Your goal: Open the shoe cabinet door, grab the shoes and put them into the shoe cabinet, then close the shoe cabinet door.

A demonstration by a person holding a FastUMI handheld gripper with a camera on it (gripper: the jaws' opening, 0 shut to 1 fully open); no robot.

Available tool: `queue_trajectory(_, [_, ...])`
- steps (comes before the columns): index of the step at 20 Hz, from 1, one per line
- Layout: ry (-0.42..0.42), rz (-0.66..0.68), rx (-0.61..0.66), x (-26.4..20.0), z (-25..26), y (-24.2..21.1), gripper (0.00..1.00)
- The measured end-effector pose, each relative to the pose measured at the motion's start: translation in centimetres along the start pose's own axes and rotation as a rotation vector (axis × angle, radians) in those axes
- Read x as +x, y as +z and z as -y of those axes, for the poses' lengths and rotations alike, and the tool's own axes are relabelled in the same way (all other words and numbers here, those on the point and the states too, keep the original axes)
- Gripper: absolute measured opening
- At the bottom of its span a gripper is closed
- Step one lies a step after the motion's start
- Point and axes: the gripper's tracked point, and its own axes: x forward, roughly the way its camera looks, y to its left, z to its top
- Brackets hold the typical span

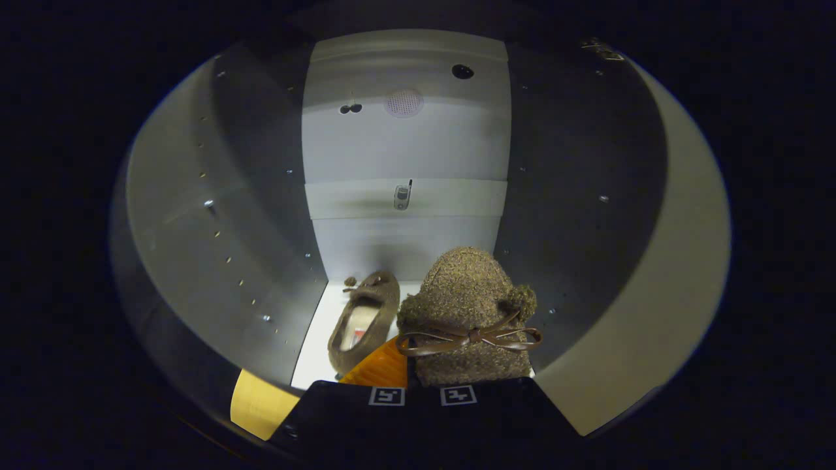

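Note:
I am looking into the shoe cabinet (405, 143), with pale back panels and dark side walls. A brown fuzzy slipper (467, 300) with a thin bow rides toe-forward right at my fingers, lifted over the cabinet's white floor (317, 346). My gripper (418, 375) is shut on its rear edge, and one finger (382, 369) shows beside the slipper on its left. The matching slipper (364, 320) lies on the floor just ahead and left of the fingers, opening up and toe toward the back wall.
The left side wall (228, 215) carries rows of small peg holes, and the right side wall (575, 196) stands close to the held slipper. A small phone-like thing (402, 196) sits on the back wall's middle strip. A pale cabinet edge (673, 281) curves at the right.

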Motion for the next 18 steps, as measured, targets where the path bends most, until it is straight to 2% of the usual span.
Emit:
queue_trajectory(8, [-0.036,-0.152,0.025,11.1,1.4,-2.2,0.05])
queue_trajectory(14, [-0.026,-0.228,0.080,17.0,1.8,-3.9,0.05])
queue_trajectory(17, [-0.022,-0.316,0.067,18.8,2.1,-6.5,0.05])
queue_trajectory(18, [-0.019,-0.305,0.061,19.1,1.8,-6.5,0.05])
